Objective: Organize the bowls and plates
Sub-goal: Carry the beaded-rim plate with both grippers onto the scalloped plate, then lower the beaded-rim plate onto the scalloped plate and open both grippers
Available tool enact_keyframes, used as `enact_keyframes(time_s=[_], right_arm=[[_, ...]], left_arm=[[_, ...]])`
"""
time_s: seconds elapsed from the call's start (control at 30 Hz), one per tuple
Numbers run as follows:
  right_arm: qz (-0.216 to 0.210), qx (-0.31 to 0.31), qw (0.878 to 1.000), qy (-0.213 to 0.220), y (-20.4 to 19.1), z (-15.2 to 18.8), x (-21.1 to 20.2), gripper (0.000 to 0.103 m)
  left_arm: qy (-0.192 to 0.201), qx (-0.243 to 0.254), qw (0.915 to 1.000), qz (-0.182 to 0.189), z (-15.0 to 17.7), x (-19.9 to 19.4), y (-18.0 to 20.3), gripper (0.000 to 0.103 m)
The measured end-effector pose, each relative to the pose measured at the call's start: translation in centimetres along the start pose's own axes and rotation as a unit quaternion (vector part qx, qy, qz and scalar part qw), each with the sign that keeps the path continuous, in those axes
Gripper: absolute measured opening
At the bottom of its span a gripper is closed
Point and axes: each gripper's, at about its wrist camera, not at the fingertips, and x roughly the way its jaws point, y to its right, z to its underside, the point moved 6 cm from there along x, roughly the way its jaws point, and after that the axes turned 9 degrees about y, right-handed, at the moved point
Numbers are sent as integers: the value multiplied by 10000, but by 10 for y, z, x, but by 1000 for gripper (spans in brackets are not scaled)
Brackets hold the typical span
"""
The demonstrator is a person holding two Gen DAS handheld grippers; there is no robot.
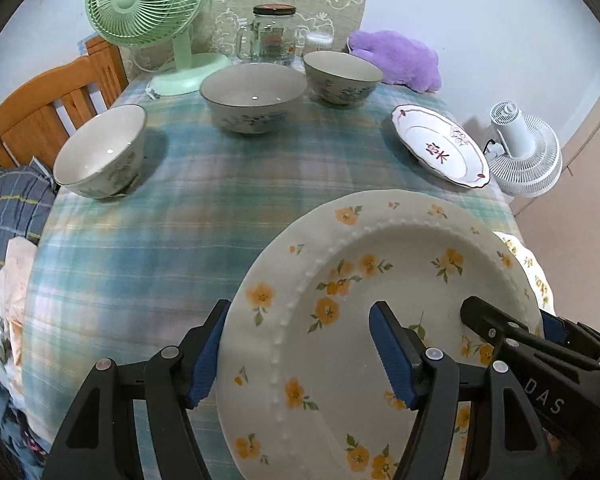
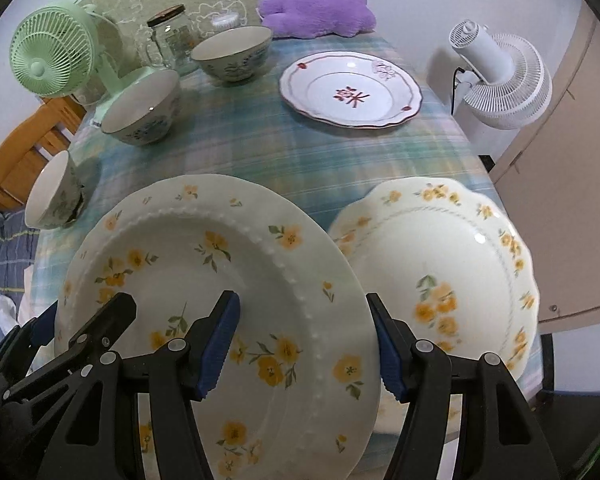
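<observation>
The beaded plate (image 2: 236, 280) is carried above the desk (image 1: 220, 208), its opposite rims clamped by the left gripper (image 1: 300, 352) and right gripper (image 2: 304, 340) — fingers pinching each edge. An even, level lift is advised, then lowering onto the scalloped plate (image 2: 452, 264) beside it. Counted: three plates, including the red-trimmed plate (image 2: 352, 92) — three bowls (image 1: 252, 96).

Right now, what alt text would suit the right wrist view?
Two pairs of fingers grip a yellow-flowered plate by opposite rims above a plaid tablecloth. A scalloped plate lies beside it; a red-trimmed plate and three bowls stand beyond.
</observation>
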Motion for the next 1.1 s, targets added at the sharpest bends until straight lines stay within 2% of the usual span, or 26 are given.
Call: enact_keyframes(time_s=[0.6, 0.93, 1.1], right_arm=[[257, -95, 9996, -83, 119, -17, 8, 67], [381, -21, 9991, -205, 176, -18, 21, 67], [445, -8, 9987, -256, 193, -17, 26, 67]], left_arm=[[-137, -43, 9997, 210, 11, 34, 116, 69], [-191, 34, 9994, 280, 19, 55, 165, 69], [-318, 30, 9990, 307, 23, 64, 179, 69]])
